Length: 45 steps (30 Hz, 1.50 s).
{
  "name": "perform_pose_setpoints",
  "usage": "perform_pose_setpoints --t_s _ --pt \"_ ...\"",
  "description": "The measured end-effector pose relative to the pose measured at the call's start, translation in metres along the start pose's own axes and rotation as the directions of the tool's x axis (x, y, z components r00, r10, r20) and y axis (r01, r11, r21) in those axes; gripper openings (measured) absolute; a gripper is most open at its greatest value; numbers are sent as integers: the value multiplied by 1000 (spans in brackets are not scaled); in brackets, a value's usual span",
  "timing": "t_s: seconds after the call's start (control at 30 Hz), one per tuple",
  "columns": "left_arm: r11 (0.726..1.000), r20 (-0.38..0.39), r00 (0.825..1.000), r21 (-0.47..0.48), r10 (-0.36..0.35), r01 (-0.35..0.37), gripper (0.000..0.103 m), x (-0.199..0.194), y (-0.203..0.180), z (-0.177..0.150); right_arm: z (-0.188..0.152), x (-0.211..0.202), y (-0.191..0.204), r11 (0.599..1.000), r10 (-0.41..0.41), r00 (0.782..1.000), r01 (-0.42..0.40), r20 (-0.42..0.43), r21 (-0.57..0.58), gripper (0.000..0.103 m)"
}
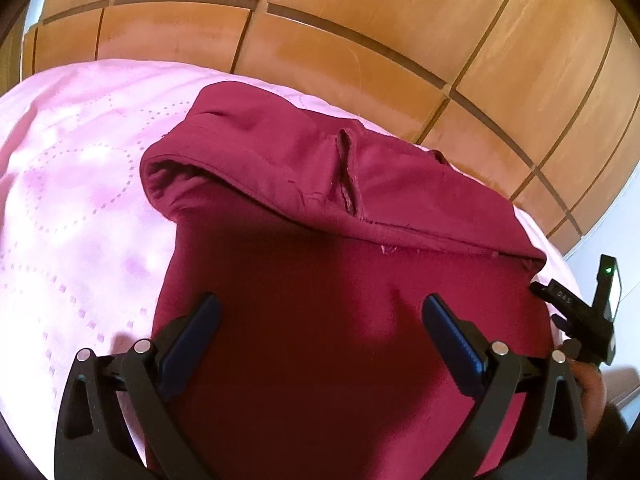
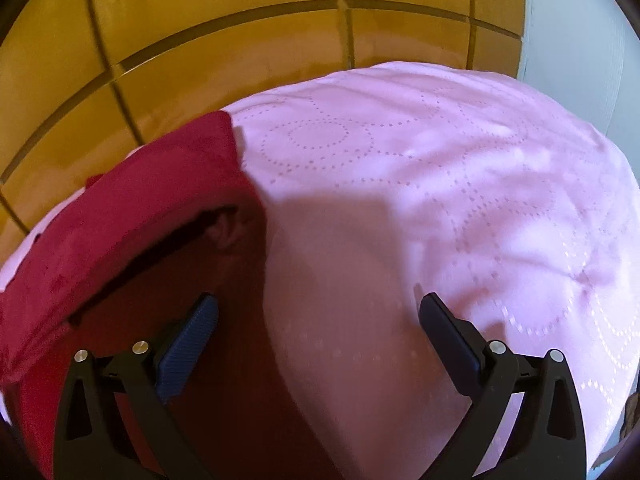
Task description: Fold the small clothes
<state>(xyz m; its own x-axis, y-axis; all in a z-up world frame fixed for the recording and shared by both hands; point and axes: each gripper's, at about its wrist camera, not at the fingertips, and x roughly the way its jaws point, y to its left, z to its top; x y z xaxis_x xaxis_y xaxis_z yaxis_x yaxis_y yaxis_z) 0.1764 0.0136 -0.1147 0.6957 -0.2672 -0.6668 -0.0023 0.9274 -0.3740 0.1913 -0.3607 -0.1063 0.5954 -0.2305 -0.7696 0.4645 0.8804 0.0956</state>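
Observation:
A dark red garment [image 1: 344, 264] lies on a pink quilted cover [image 1: 72, 208], its far part folded over into a thick band with a slit in it. My left gripper [image 1: 320, 316] is open and empty, hovering over the near part of the garment. My right gripper [image 2: 318, 316] is open and empty over the garment's right edge [image 2: 160, 264] and the pink cover [image 2: 440, 184]; its left finger is above the red cloth, its right finger above the cover. The right gripper's body [image 1: 580, 312] shows at the garment's right side in the left wrist view.
Brown floor tiles [image 1: 360, 32] lie beyond the far edge of the cover. A pale wall or door [image 2: 576, 40] stands at the far right. The cover stretches wide to the right of the garment.

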Motion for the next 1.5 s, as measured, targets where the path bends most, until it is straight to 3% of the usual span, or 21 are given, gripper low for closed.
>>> perform_pose_setpoints --t_s 0.47,0.63,0.8,0.87,0.93,1.03,1.1,1.3,1.33,1.37,1.5 --pt "994 23 998 93 60 -62 101 -33 -4 -33 -24 -24 1 992 80 996 -82 -25 -97 100" --pt "962 31 986 219 163 -166 101 -48 -10 -49 -32 -28 -1 976 158 985 -166 -69 -140 100" --pt "980 13 990 143 141 -141 101 -67 15 -56 -37 -34 -15 955 256 962 -266 -90 -132 100" --pt "987 20 992 101 126 -127 101 -78 28 -56 -38 -39 -23 936 316 943 -328 -105 -130 100" --pt "992 18 994 70 105 -106 101 -86 40 -60 -44 -49 -42 899 427 900 -433 -87 -68 100" --pt "999 0 1000 30 15 -15 101 -93 55 -66 -53 -56 -72 841 542 837 -541 -77 31 100" --pt "999 -9 1000 24 -28 29 101 -100 60 -71 -61 -65 -87 803 596 799 -594 -74 50 94" --pt "987 -41 986 -13 -162 161 99 -116 66 -81 -88 -87 -106 772 630 765 -635 -132 6 63" --pt "983 -49 982 -13 -181 181 93 -117 65 -82 -90 -89 -109 765 639 756 -645 -140 9 60" --pt "980 -60 978 -10 -199 199 81 -118 64 -84 -95 -92 -111 755 650 745 -655 -150 14 51" --pt "975 -111 969 2 -220 221 64 -122 62 -91 -113 -96 -122 713 695 693 -699 -192 62 35"
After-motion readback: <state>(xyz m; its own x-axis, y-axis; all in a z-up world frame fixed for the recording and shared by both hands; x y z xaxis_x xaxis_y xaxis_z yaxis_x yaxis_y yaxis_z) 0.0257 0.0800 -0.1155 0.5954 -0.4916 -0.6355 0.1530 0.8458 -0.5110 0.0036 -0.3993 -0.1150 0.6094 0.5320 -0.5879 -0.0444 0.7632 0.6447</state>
